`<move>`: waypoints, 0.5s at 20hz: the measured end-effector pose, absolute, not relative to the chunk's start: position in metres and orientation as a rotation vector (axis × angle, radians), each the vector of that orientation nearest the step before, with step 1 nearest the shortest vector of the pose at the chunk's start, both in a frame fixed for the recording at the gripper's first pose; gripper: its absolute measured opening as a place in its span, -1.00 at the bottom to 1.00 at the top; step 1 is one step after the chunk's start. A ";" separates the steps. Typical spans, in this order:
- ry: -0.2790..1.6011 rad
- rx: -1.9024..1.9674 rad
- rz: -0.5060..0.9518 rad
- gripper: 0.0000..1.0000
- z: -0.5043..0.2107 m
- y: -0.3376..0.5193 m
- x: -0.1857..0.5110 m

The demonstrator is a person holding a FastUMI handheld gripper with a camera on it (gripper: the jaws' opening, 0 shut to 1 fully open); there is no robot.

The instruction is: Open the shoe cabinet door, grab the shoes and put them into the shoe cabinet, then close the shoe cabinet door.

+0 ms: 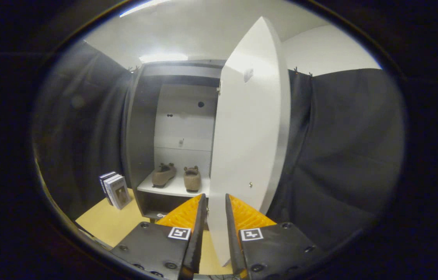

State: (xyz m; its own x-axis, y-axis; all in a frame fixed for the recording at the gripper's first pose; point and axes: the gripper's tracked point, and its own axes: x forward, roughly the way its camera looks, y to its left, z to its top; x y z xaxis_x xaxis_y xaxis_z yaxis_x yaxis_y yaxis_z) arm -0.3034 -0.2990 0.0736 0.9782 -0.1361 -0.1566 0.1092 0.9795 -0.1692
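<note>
- Now, my gripper [215, 200] has the lower edge of the cabinet door [248, 128] running between its two fingers; the gap is narrow and both fingers look pressed against the panel, one on each face, so I read it as pinching the door.
- The door itself stands swung well out from the shoe cabinet [172, 136], nearly edge-on to me, with a small knob [250, 184] showing on its face just above my right finger.
- Beyond the fingers, inside the open cabinet, the pair of tan shoes [176, 175] sits side by side on the white shelf [172, 189], toes pointing roughly inward.
- Left of the cabinet, a few books [114, 189] stand upright on the wooden tabletop [110, 223], well apart from the door.
- My judgement: the shoes are already stowed, so the step in hand is the last one, closing the door.
- The next move calls for sweeping the held edge leftward in an arc about the hinge until the panel meets the cabinet frame, then letting go without dragging it back open.
</note>
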 end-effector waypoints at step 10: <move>0.141 -0.159 -0.149 -0.34 0.075 -0.379 -0.334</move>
